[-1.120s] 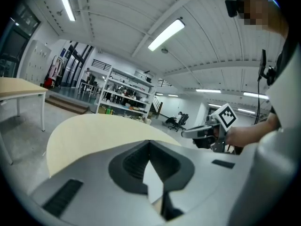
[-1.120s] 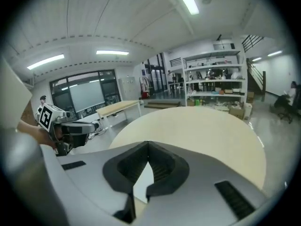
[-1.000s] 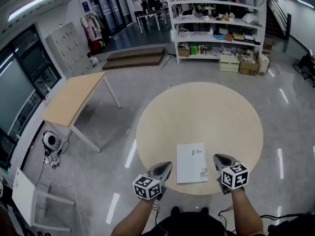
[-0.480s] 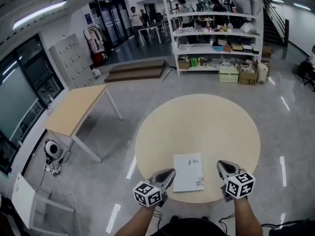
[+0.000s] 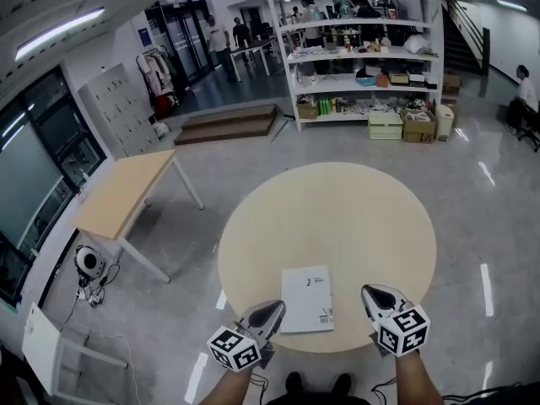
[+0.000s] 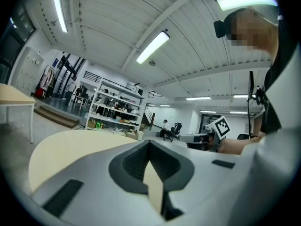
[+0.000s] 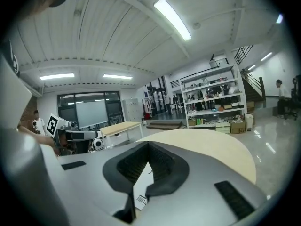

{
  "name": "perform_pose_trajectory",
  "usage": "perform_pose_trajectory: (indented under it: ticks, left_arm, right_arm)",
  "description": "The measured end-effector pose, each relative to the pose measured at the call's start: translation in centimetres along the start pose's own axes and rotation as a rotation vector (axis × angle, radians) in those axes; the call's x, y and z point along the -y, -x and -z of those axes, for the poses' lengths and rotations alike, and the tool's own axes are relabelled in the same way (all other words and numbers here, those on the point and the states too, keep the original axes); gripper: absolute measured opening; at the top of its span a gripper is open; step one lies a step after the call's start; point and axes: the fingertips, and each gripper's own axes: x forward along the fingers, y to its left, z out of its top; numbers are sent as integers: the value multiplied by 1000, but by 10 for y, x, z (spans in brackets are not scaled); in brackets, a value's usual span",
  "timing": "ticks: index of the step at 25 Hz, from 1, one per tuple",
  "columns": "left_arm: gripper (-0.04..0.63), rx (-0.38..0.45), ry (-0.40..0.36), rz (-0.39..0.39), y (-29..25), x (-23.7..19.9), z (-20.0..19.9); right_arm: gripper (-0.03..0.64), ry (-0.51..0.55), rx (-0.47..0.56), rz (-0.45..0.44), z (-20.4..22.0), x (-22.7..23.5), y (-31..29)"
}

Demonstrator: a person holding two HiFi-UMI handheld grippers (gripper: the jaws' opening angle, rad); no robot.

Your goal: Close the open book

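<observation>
**Right jaws shut above the book's edge**

The right gripper (image 7: 148, 148) fills the lower half of the view, with its grey jaws drawn together and nothing clamped between them. Through the dark notch towards six o'clock shows a sliver of the white book (image 7: 143, 182), with a barcode on it. The round table (image 7: 211, 147) spreads out to three o'clock. The left gripper (image 7: 87, 135) sits at nine o'clock, with a rectangular table (image 7: 123, 126) beyond it. Shelving (image 7: 214, 102) stands at two o'clock, and a ceiling light (image 7: 171, 18) is at twelve.

Grey tapered left gripper (image 5: 272, 311) at seven o'clock and right gripper (image 5: 375, 294) at five each carry a white cube (image 5: 234, 348) with black square markers; black shoes (image 5: 294, 384) at six.
</observation>
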Motion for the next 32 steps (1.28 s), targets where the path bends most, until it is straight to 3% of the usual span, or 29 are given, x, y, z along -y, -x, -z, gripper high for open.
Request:
perform_pose_trajectory:
  ticks: [5, 11, 16, 25, 32]
  left_arm:
    - [-2, -3, 3, -8, 5, 25, 17]
    - [-2, 33, -30, 30, 61, 57, 15]
    - [-2, 35, -59, 64, 143, 88, 38]
    - [-2, 10, -10, 76, 314, 138, 91]
    - [-2, 28, -16, 120, 384, 212, 92]
  right_arm:
    - [0, -14, -5, -49, 17, -7, 21]
    - [-1, 8, 34, -25, 19, -51, 51]
    - [-2, 2, 56, -2, 44, -121, 90]
    - [0, -43, 46, 26, 107, -276, 197]
    - [-1, 14, 75, 52, 102, -341, 298]
